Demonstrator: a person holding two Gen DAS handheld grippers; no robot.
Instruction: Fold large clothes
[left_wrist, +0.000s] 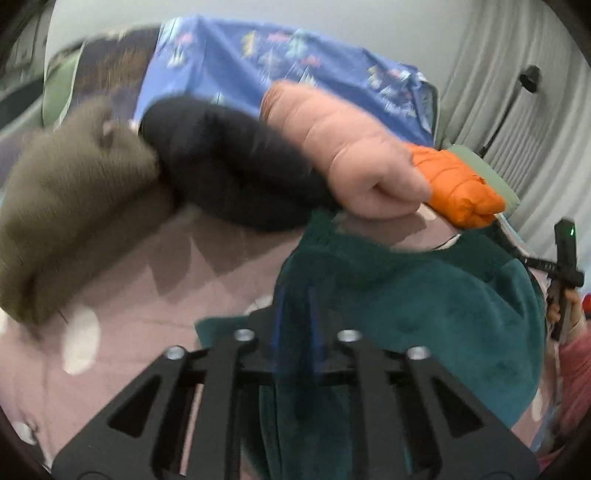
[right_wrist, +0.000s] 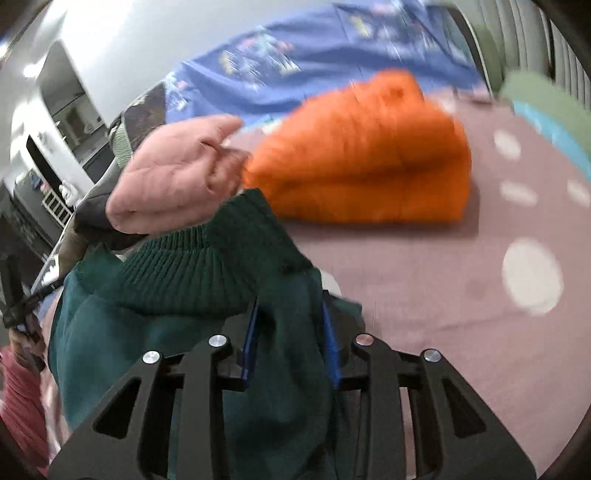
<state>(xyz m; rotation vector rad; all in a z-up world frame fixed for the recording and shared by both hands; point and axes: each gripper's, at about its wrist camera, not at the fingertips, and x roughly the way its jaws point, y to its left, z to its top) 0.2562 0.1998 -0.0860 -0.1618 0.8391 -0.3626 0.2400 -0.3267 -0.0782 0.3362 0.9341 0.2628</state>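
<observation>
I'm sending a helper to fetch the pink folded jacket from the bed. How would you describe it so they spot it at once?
On the mauve bedspread with white spots, a row of folded garments lies in front of a blue patterned quilt. The pink folded jacket sits in that row between a black bundle and a bright orange jacket. It is the only pale pink, puffy quilted one.
</observation>
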